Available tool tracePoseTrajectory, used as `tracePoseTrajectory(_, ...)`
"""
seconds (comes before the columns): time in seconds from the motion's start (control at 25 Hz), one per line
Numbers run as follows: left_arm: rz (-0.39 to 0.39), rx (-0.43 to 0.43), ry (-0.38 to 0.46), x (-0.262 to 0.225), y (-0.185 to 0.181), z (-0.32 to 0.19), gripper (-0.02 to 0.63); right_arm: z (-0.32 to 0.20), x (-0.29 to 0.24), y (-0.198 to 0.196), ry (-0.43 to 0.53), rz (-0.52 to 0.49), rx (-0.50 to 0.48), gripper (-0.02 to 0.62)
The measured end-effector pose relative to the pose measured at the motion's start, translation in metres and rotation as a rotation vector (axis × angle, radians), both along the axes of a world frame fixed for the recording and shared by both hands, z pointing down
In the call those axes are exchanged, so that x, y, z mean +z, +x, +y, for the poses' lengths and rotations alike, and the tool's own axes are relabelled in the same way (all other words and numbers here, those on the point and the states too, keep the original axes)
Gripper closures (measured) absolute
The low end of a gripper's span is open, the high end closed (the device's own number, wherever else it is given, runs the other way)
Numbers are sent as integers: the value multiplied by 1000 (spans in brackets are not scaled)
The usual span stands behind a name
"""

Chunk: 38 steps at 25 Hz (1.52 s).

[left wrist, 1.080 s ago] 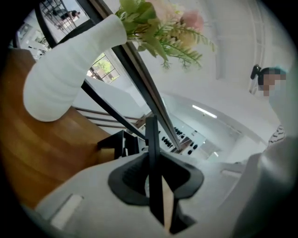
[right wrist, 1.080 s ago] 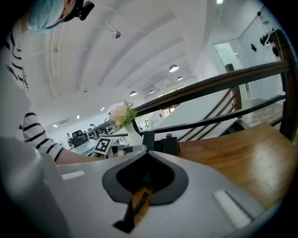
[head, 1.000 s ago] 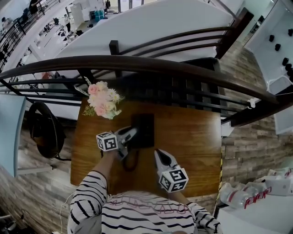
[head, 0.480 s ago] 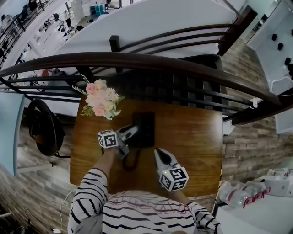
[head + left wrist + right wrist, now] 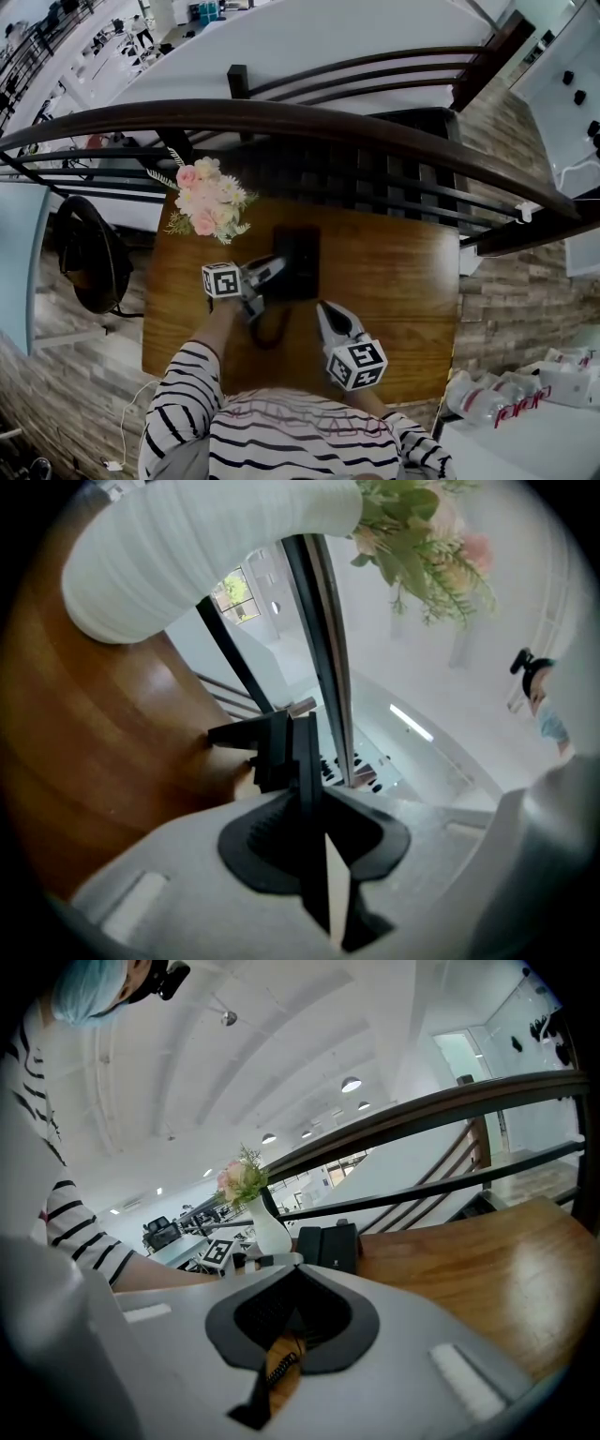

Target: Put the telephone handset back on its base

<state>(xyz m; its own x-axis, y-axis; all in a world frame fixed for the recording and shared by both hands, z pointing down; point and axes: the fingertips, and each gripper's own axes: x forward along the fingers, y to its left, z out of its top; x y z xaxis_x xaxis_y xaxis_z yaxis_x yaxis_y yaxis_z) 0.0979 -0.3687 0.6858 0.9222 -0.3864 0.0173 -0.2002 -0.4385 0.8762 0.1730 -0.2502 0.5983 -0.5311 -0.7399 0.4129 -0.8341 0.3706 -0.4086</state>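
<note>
- The biggest risk is a crooked landing. The left gripper (image 5: 270, 270) is clamped on the black handset (image 5: 302, 761) and holds it edge-on at the left side of the base (image 5: 300, 265). From above I cannot tell whether the handset touches the base. Released while tilted, it could rock out of its seat and slide onto the table (image 5: 398, 272).
- Next is the coiled cord (image 5: 267, 330), which lies looped on the wood between the two grippers. A tug on it could drag the base or pull the handset askew.
- Smaller — the vase of flowers (image 5: 208, 202) stands near the left arm, and a wide swing could tip it.
- Least — the right gripper (image 5: 324, 311) hangs beside the cord with its jaws together and empty, and could catch a loop.
- Counts: one table, one vase of flowers, one base, one handset, one cord, two grippers.
</note>
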Motion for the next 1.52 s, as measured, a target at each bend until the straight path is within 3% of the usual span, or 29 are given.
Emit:
tracePoseTrajectory(0.28,21,-11,-35,6,-2,-2,531,-2,1,2,-3,1,-2,595)
tracePoseTrajectory(0.68,-13,-27,-27,7,-6,-5,529,-3,2,-4,-5,-3,-7,595)
tracePoseTrajectory(0.88,-49,-41,-22,4,-5,-4,526,-2,2,-4,-4,-1,-4,595)
tracePoseTrajectory(1.16,-192,-87,3,10,-17,-3,500,3,-2,-3,1,3,4,595)
tracePoseTrajectory(1.52,-210,-117,25,-5,-33,3,500,12,-11,-5,18,7,7,595)
